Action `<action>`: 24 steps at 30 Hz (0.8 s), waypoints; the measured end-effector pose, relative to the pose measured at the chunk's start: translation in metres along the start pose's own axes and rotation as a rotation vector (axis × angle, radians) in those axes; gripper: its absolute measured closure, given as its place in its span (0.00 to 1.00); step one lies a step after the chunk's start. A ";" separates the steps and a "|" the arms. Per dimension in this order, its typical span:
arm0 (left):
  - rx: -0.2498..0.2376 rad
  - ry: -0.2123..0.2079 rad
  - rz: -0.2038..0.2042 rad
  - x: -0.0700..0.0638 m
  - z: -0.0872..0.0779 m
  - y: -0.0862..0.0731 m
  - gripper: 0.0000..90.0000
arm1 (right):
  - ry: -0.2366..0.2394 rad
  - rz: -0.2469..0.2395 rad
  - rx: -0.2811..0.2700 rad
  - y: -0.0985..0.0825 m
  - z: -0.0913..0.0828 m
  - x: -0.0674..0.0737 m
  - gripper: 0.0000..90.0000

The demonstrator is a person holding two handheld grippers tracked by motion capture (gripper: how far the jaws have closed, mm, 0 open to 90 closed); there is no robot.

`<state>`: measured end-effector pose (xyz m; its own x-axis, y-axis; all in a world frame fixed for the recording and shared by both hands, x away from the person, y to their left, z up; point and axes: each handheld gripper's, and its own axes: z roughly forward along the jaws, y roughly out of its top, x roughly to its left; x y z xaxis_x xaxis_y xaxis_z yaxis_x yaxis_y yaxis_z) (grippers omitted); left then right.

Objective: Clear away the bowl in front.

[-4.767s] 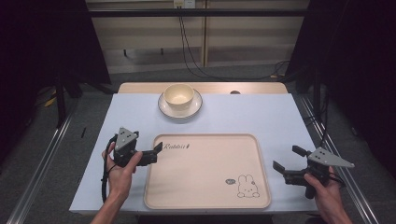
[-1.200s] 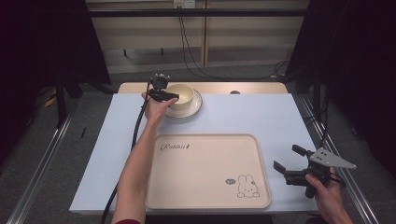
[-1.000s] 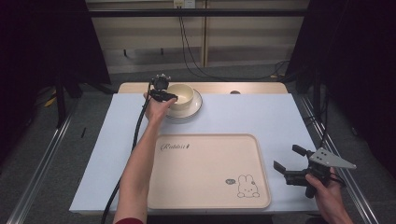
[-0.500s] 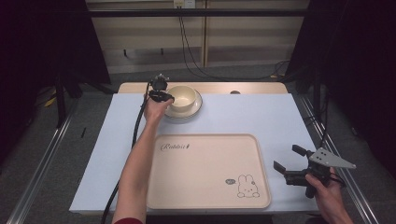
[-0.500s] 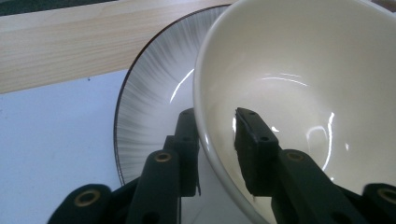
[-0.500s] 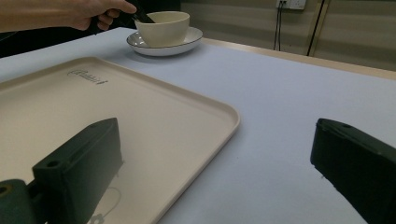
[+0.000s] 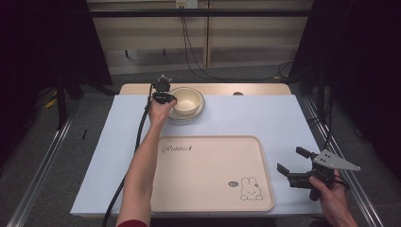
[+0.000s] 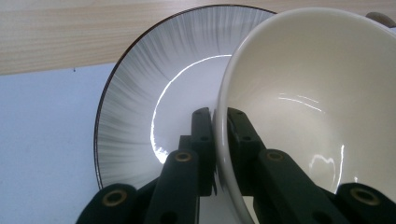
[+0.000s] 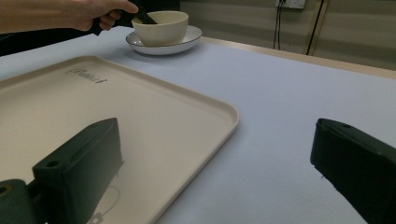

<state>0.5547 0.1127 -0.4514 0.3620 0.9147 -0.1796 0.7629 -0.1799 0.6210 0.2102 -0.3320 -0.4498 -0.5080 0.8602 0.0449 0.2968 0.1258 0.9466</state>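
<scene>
A cream bowl [image 7: 187,100] [image 8: 303,107] [image 9: 161,28] stands on a white plate with a dark rim [image 7: 176,117] [image 8: 135,93] [image 9: 191,39] at the back of the table. My left gripper [image 7: 166,98] [image 8: 217,114] reaches it from the left. Its jaws have just been closing and now clamp the bowl's near wall, one jaw inside and one outside. My right gripper [image 7: 289,158] [image 9: 217,128] rests open at the front right, with nothing between its jaws, beside the cream rabbit tray [image 7: 208,189] [image 9: 140,107].
A pale blue mat [image 7: 265,118] covers the table, with a wooden strip [image 7: 255,89] along its far edge. The tray lies at the front centre. Cables hang behind the table.
The left hand went from the tray's left side to the bowl at the back. Over the last second it stayed there and its jaws closed on the rim. The right gripper stayed still.
</scene>
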 end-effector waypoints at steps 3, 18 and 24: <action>0.003 -0.012 -0.040 0.001 -0.001 0.000 0.93 | 0.000 0.000 0.001 0.000 0.000 0.000 0.02; -0.008 -0.042 -0.104 0.004 -0.007 0.003 0.92 | 0.004 -0.003 -0.004 0.000 0.000 -0.001 0.02; -0.010 -0.038 -0.111 0.007 -0.010 0.003 0.92 | 0.016 0.004 -0.006 0.000 -0.001 0.000 0.02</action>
<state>0.5539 0.1224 -0.4430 0.2954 0.9146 -0.2763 0.7943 -0.0744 0.6030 0.2100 -0.3327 -0.4494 -0.5197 0.8527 0.0535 0.2941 0.1198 0.9482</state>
